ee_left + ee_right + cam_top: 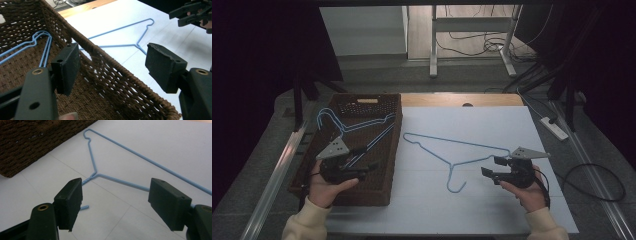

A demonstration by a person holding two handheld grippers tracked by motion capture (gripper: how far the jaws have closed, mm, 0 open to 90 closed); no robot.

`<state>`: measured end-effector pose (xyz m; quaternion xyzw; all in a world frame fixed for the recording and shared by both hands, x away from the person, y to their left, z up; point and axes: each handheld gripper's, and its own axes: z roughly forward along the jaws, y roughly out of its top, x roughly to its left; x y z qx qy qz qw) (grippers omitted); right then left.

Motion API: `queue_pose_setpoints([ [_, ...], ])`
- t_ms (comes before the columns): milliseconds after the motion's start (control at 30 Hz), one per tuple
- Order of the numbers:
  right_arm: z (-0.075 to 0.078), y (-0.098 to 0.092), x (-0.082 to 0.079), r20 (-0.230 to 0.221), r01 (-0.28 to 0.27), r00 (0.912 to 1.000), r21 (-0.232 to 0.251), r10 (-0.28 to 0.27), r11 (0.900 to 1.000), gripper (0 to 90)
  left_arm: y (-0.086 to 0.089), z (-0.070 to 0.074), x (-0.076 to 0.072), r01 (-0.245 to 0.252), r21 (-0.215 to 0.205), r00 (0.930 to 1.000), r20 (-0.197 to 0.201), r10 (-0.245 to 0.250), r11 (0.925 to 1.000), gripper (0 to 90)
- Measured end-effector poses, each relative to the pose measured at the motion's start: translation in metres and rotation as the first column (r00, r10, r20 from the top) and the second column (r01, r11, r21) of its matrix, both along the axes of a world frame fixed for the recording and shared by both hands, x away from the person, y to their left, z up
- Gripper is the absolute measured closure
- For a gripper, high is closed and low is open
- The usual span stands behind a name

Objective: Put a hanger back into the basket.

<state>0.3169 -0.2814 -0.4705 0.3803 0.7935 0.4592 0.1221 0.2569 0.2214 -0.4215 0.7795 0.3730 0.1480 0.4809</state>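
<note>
Your left tongs gape wide over the brown basket at frame left; your right tongs, also wide, sit beside the blue hanger lying mid-counter.

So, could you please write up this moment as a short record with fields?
surface: white table top
basket: brown woven basket at the table's left, holding blue wire hangers
loose hanger: one blue hanger flat on the table, right of the basket
left gripper: open, above the basket
right gripper: open, near the loose hanger, holding nothing
</note>
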Motion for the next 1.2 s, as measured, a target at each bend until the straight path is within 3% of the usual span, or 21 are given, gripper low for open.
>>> queue_pose_setpoints([
  [433,0.002,0.008,0.004,-0.005,0.000,1.0000,-0.045,0.000,0.999,30.2,-0.014,-0.004,-0.002,0.046,0.012,0.9988,-0.018,-0.046,0.9988,28.1],
  [567,0.006,0.013,0.010,-0.016,0.016,0.9997,-0.072,-0.018,0.997,39.5,-0.016,-0.004,-0.003,0.053,0.011,0.9985,-0.013,-0.053,0.9986,28.1],
  [667,0.008,0.015,0.023,-0.050,0.024,0.9983,-0.099,-0.029,0.995,48.1,-0.017,-0.004,-0.003,0.058,0.014,0.9983,-0.011,-0.058,0.9982,28.1],
  [933,0.004,0.022,0.069,-0.108,0.011,0.9934,-0.241,-0.038,0.970,60.3,-0.019,-0.002,-0.003,0.071,0.009,0.9974,-0.005,-0.071,0.9974,27.9],
  [1067,-0.002,0.027,0.090,-0.139,-0.002,0.9894,-0.295,-0.041,0.955,76.6,-0.020,-0.002,-0.003,0.074,0.009,0.9973,-0.003,-0.074,0.9972,28.0],
  [1133,-0.005,0.029,0.097,-0.154,-0.007,0.9872,-0.306,-0.042,0.952,84.9,-0.021,-0.002,-0.004,0.078,0.011,0.9970,-0.003,-0.078,0.9969,27.9],
  [1167,-0.005,0.029,0.097,-0.154,-0.007,0.9872,-0.306,-0.042,0.952,84.9,-0.021,-0.002,-0.004,0.078,0.011,0.9970,-0.003,-0.078,0.9969,28.0],
  [1200,-0.010,0.033,0.103,-0.167,-0.011,0.9847,-0.350,-0.051,0.937,89.8,-0.021,-0.002,-0.004,0.080,0.014,0.9968,-0.001,-0.080,0.9967,28.0],
])
